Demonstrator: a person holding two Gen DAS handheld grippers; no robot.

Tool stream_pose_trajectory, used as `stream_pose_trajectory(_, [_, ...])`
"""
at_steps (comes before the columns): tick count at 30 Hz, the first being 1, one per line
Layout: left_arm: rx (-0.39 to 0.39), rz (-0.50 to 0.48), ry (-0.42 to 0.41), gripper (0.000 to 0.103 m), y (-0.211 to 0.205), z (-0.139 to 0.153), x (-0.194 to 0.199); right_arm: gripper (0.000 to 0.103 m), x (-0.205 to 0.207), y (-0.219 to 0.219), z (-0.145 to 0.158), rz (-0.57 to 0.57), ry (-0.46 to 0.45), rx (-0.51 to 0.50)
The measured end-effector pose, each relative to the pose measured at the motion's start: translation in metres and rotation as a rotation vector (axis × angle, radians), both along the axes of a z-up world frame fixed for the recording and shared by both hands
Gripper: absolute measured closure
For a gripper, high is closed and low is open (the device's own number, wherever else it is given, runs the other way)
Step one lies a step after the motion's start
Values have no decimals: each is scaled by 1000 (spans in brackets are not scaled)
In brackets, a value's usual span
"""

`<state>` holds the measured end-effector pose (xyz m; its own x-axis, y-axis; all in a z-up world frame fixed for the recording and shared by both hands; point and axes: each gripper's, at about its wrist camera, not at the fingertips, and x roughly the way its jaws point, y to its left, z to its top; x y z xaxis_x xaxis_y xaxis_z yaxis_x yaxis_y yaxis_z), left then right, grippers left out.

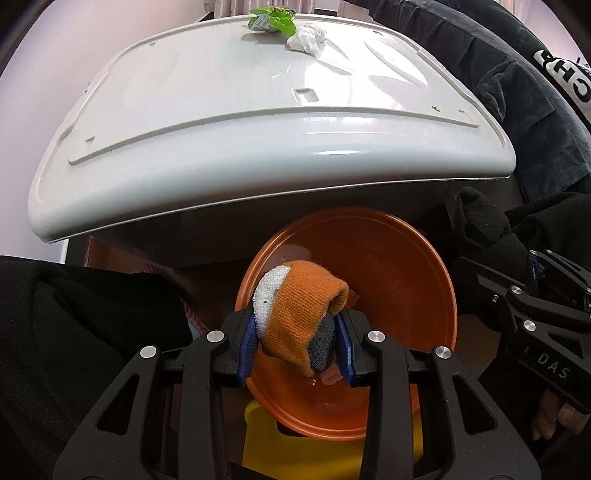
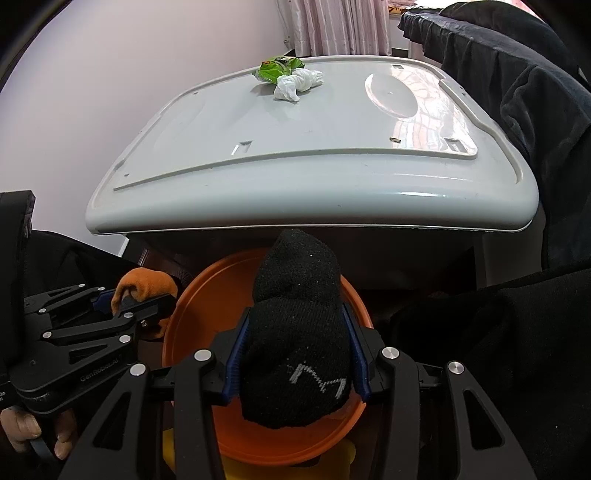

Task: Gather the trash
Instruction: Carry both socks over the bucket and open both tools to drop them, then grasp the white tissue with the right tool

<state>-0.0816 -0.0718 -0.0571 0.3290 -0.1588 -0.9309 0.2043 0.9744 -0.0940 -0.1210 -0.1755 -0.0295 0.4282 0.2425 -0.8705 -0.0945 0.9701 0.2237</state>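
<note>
My left gripper (image 1: pixel 297 347) is shut on an orange, white and grey sock (image 1: pixel 299 317) and holds it over an orange basin (image 1: pixel 406 295). My right gripper (image 2: pixel 295 365) is shut on a black sock (image 2: pixel 295 332) over the same basin (image 2: pixel 192 332). The left gripper with its sock (image 2: pixel 144 284) shows at the left of the right wrist view. A green wrapper (image 1: pixel 275 20) and a crumpled white tissue (image 1: pixel 308 38) lie at the far end of a white lid (image 1: pixel 221 129); they also show in the right wrist view: wrapper (image 2: pixel 277 68), tissue (image 2: pixel 297 83).
The white lid (image 2: pixel 295 166) tops a white appliance just beyond the basin. A yellow object (image 1: pixel 266 443) sits under the basin. Dark clothing (image 2: pixel 517 92) hangs at the right. Pink curtains (image 2: pixel 343 26) and a pale wall are behind.
</note>
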Motion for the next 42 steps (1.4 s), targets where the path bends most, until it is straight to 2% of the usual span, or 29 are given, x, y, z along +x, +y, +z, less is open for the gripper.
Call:
stream_pose_trajectory(9, [-5,5,10,68,1,0,1,56,0,0,0,3,-3,0])
stream_pose_trajectory(11, [-1,9,12,55,2,0,1,50,0,0,1,1,-5,3])
stream_pose_trajectory(13, [10,24,12,32,3,0,2,44,-1,-3,5,-11,-17,9])
stream_pose_trajectory(18, [-29,57,24,30,13,4,2,43,-4,-12,16,-41,-37,39])
stream_pose_trajectory(22, [-73,66,-23,30,19,18,5,41,8,-21,31,-53,-59,76])
stream_pose_trajectory(25, [-104,56,-97,30,22,39,16,40,46,-24,47,-47,-94,86])
stream_pose_trajectory(27, [-96,56,-176,30,23,56,32,40,78,-21,57,-42,-131,77])
stream_pose_trajectory(29, [-85,77,-229,28,25,64,46,39,128,-14,63,-47,-158,60])
stream_pose_trajectory(31, [-93,115,-273,27,31,68,63,38,166,-7,60,-57,-147,78])
stream_pose_trajectory(34, [-89,161,-287,27,39,62,74,38,227,6,46,-96,-105,85])
stream_pose_trajectory(37, [-104,183,-242,27,45,50,79,38,270,16,31,-123,-73,79])
stream_pose_trajectory(40, [-127,191,-211,27,49,45,81,42,293,11,24,-170,-61,100])
stream_pose_trajectory(42, [-125,189,-222,27,49,46,80,42,302,5,20,-212,-56,121])
